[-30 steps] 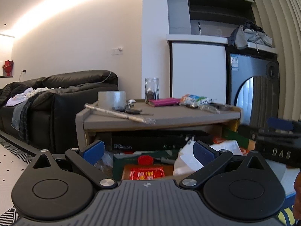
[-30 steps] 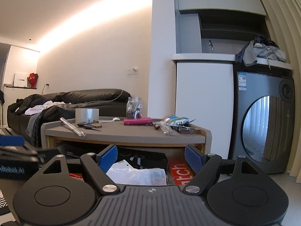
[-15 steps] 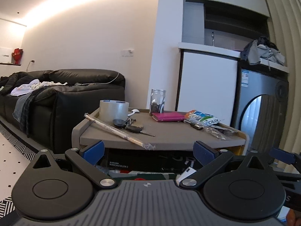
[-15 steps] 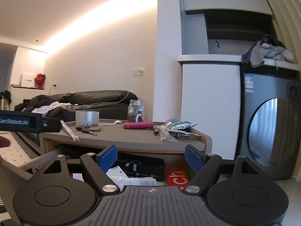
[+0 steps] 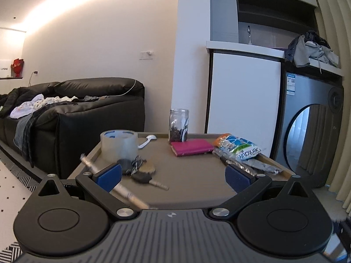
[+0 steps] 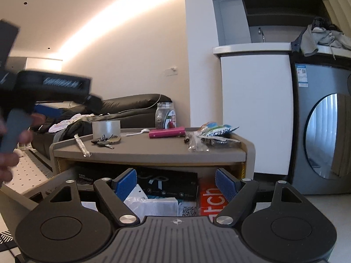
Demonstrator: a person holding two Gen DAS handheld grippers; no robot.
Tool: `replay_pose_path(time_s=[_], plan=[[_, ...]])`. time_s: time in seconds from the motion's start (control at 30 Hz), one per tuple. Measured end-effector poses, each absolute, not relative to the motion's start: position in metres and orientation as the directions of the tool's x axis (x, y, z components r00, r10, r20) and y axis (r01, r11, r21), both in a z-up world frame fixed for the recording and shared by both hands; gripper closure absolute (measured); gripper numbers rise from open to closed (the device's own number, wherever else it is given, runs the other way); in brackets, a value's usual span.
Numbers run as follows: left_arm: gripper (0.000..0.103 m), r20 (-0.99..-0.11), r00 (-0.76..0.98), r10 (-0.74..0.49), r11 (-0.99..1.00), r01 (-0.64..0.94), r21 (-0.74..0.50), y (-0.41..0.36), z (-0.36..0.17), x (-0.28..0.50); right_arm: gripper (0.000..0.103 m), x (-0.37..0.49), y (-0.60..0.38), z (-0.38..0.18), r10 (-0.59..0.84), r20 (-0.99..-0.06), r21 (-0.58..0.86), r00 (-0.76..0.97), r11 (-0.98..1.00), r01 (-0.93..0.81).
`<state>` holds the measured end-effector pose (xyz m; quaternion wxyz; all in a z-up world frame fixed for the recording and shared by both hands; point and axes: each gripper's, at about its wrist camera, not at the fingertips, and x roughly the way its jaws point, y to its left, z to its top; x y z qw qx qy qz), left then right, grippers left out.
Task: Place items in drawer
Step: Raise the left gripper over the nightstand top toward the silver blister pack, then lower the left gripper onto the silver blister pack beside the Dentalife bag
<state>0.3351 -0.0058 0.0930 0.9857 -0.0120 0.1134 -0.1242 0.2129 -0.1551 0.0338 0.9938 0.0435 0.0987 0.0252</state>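
Note:
On the brown table top (image 5: 188,175) lie a tape roll (image 5: 119,145), a bunch of keys (image 5: 140,171), a wrapped stick (image 5: 114,186), a pink wallet (image 5: 192,150), a glass jar (image 5: 178,125) and a snack packet (image 5: 240,149). My left gripper (image 5: 173,176) is open above the table's near edge, facing the keys. My right gripper (image 6: 175,185) is open lower down, in front of the open drawer (image 6: 166,188), which holds black boxes, a plastic bag and a red box. The left gripper (image 6: 46,107), blurred, hangs at the upper left of the right wrist view.
A black sofa (image 5: 87,111) with clothes stands left of the table. Behind it are a white cabinet (image 5: 243,94) and a washing machine (image 5: 311,127) with clothes on top. Curtains hang at the far right. A person's hand (image 6: 8,153) holds the left gripper's handle.
My left gripper has risen from drawer level to above the table top and moved closer to the keys. The right gripper has barely moved; both stay open.

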Motion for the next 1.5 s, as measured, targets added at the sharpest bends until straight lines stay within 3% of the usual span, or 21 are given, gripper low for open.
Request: replay_pose_path(time_s=[0.43, 0.83, 1.5], plan=[[0.000, -0.259, 0.920, -0.293, 0.953, 0.303, 0.000, -0.057, 0.126, 0.368, 0.021, 0.218, -0.177, 0.042, 0.109, -0.254, 0.149, 0.961, 0.986, -0.072], [0.000, -0.312, 0.830, -0.462, 0.868, 0.495, 0.033, -0.112, 0.125, 0.400, 0.020, 0.216, -0.176, 0.026, 0.131, -0.271, 0.131, 0.954, 0.987, -0.099], [0.000, -0.497, 0.667, -0.556, 0.717, 0.687, 0.120, -0.176, 0.116, 0.439, 0.015, 0.219, -0.178, 0.028, 0.168, -0.280, 0.162, 0.945, 0.979, -0.126]])
